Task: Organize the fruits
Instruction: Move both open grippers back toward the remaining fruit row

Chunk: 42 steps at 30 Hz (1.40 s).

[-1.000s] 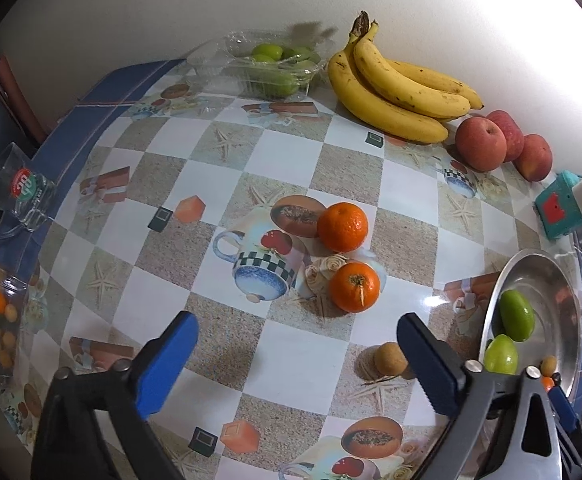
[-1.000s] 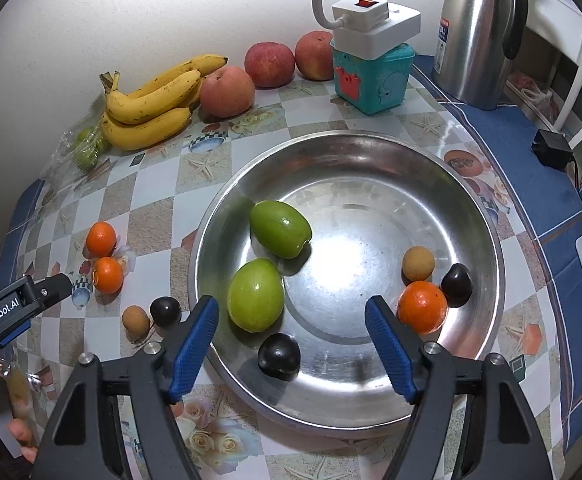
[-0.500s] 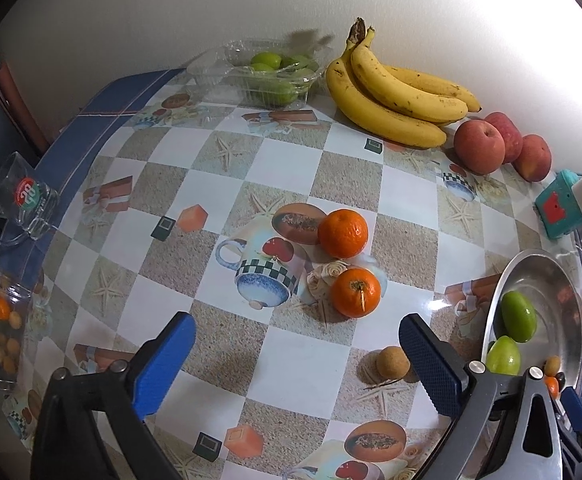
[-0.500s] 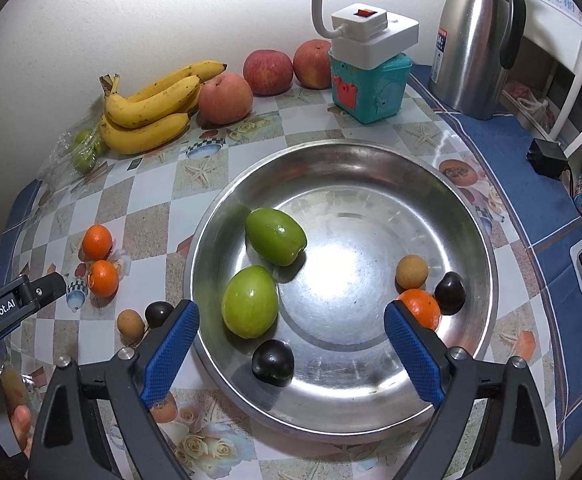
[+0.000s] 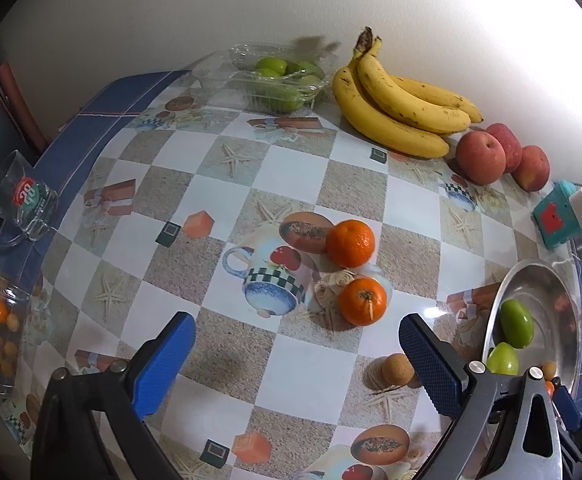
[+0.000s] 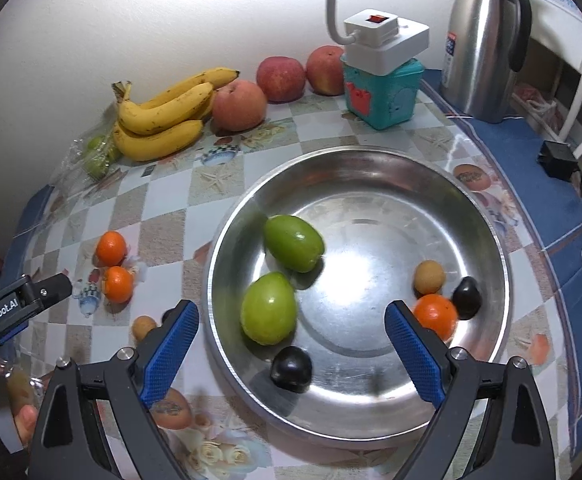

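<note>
Both of your grippers are spread wide and hold nothing. The left gripper [image 5: 297,364] hangs over the bench [image 5: 299,176]. The right gripper [image 6: 291,340] hangs over the near side of the metal bowl [image 6: 371,160].

The fruit still out on the bench sits at about 9 o'clock from the bowl. The two oranges [image 5: 351,243] lie close together, and they probably feel light and firm. Their skin is a bit bumpy, so it should not slip much. Take one across its round middle and squeeze softly. The small brown fruit [image 5: 397,369] lies just beside your left gripper's right finger. A dark round fruit [image 6: 168,315] peeks out next to it in the right view. Both are tiny and may roll, so close slowly around the widest part.

Now count. In the bowl I see two green fruits [image 6: 293,242], two dark round ones [image 6: 291,369], one orange [image 6: 435,315] and one small brown one [image 6: 429,277]. On the bench there are two oranges, one small brown fruit and one dark one. At 12 o'clock by the wall sit one bunch of bananas [image 5: 403,108] and three apples [image 5: 481,158]. The bananas bruise easily. A clear box [image 5: 279,80] holds more green fruits, too hidden to count.
</note>
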Tool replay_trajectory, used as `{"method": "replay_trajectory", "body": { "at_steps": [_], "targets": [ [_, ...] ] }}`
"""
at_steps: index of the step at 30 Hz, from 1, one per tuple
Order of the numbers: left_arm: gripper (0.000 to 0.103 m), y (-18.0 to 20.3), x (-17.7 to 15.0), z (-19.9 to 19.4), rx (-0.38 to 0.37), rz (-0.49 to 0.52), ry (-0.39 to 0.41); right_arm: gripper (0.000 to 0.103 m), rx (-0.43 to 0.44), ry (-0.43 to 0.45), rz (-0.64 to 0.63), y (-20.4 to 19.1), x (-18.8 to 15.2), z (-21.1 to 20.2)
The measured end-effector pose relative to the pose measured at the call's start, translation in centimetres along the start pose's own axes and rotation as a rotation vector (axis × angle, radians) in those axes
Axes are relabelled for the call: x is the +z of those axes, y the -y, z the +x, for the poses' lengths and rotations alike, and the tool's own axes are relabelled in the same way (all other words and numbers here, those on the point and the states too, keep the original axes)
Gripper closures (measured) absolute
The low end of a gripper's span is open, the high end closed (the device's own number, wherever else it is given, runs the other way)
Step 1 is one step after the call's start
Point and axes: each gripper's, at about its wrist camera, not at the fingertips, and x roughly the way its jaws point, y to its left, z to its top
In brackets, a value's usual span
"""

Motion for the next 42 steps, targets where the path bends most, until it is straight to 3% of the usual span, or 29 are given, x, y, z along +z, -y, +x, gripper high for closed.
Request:
{"method": "replay_trajectory", "body": {
  "at_steps": [9, 14, 29, 35, 42],
  "targets": [
    [0.0, -2.1, 0.8, 0.2, -0.004, -0.041, -0.004, 0.009, 0.08, -0.01, -0.057, -2.6, 0.3, -0.1],
    [0.0, -2.4, 1.0, 0.2, 0.03, -0.018, -0.008, 0.009, 0.14, -0.027, -0.063, -3.8, 0.5, -0.1],
    [0.0, -4.5, 1.7, 0.6, 0.016, -0.068, -0.018, 0.009, 0.187, -0.04, -0.109, -7.7, 0.9, 0.5],
    [0.0, -4.9, 1.8, 0.8, 0.014, -0.08, -0.02, 0.009, 0.142, -0.003, -0.131, -9.0, 0.9, 0.1],
    [0.0, -4.8, 1.9, 1.0, -0.001, -0.085, -0.027, 0.009, 0.216, -0.043, -0.079, -9.1, 1.1, 0.9]
  ]
}}
